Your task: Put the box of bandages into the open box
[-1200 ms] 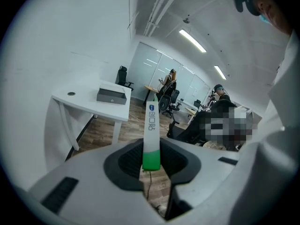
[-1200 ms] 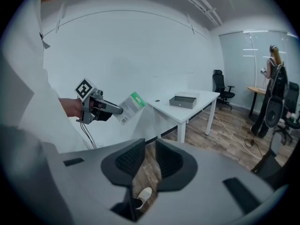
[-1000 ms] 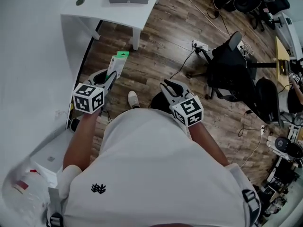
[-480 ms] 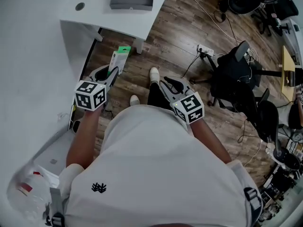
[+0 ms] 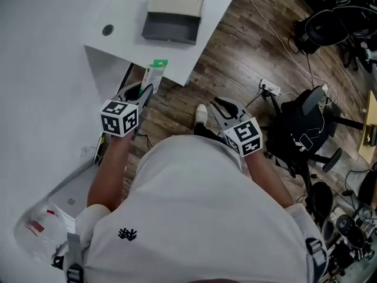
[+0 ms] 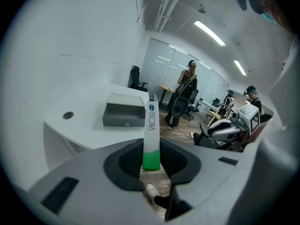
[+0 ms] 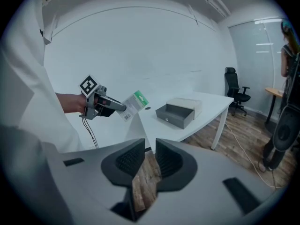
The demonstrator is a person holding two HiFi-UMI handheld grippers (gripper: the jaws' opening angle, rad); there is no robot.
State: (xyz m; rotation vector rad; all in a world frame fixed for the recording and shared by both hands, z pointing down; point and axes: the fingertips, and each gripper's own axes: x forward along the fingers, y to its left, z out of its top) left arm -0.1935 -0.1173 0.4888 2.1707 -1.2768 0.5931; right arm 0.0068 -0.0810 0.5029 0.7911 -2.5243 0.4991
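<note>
Nearer the white desk (image 5: 70, 16) now, left gripper (image 5: 145, 91) clamps the slim green-and-white bandage box (image 5: 155, 75); right gripper (image 5: 220, 105) slightly parted, empty. Aim twelve o'clock, over the grey open box (image 5: 172, 21).

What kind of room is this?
Most likely an office or lab workspace: a white desk, black swivel chairs on a wood floor, and glass partition walls with strip lights overhead.

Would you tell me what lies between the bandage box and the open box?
Only bare white table separates bandage box from open box, in the head view.
</note>
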